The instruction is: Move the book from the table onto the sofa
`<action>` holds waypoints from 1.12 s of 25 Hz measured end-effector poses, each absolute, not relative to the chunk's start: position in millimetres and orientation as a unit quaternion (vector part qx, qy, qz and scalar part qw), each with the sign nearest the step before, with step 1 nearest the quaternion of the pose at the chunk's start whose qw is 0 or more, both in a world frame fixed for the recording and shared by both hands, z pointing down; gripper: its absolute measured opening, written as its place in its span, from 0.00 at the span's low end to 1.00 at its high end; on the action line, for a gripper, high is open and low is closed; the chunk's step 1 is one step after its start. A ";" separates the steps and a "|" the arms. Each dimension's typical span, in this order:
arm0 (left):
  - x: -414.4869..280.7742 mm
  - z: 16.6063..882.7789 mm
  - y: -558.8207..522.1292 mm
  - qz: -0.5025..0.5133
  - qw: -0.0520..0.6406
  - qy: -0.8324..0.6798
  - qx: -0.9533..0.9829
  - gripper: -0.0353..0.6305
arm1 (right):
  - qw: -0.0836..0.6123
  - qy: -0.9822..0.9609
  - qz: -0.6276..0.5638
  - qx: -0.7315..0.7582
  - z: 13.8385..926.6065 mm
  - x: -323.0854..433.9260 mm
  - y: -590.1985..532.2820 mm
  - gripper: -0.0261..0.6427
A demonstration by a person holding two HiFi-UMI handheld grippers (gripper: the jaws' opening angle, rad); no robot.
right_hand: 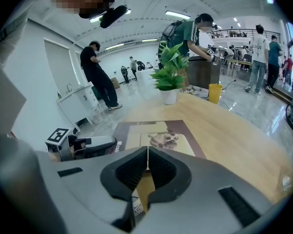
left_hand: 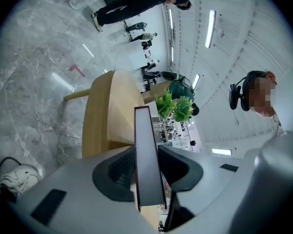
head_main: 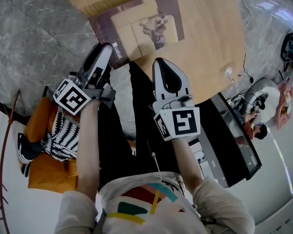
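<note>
Left gripper (head_main: 106, 48) clamps book (head_main: 141, 26) corner overhanging table (head_main: 205, 38) edge

Bright, even indoor light fills all three views. It comes from long ceiling strip lights (left_hand: 209, 28) high above the table (head_main: 210, 57), which burn out to plain white in both gripper views. The polished grey floor (head_main: 34, 38) throws back pale glare patches to the right of the table. A soft, darker band on the table just beyond the book (head_main: 136, 28) seems to be the book's shadow, though its edges are faint. The gripper views bow strongly, bending the table's rim, and their corners fall to black. Whatever sits nearest each lens is soft, and the room far behind the table is smeared.
</note>
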State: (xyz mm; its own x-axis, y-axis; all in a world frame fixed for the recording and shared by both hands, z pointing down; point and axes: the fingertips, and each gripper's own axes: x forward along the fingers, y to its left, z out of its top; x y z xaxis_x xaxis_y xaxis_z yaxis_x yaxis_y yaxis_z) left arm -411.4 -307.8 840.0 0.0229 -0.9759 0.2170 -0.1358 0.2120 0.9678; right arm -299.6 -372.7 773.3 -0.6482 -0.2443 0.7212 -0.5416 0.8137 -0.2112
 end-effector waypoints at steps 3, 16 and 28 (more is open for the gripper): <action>-423.2 814.0 -320.7 -0.419 0.516 -0.568 0.486 0.28 | 0.350 -0.885 0.209 0.223 756.6 -308.8 -379.3 0.06; -467.5 706.1 -363.0 -0.480 0.440 -0.553 0.519 0.28 | 0.258 -0.912 0.184 0.259 671.4 -337.4 -412.8 0.06; -456.3 506.9 -377.9 -0.550 0.447 -0.457 0.538 0.28 | 0.112 -0.927 0.182 0.308 445.0 -345.7 -418.0 0.06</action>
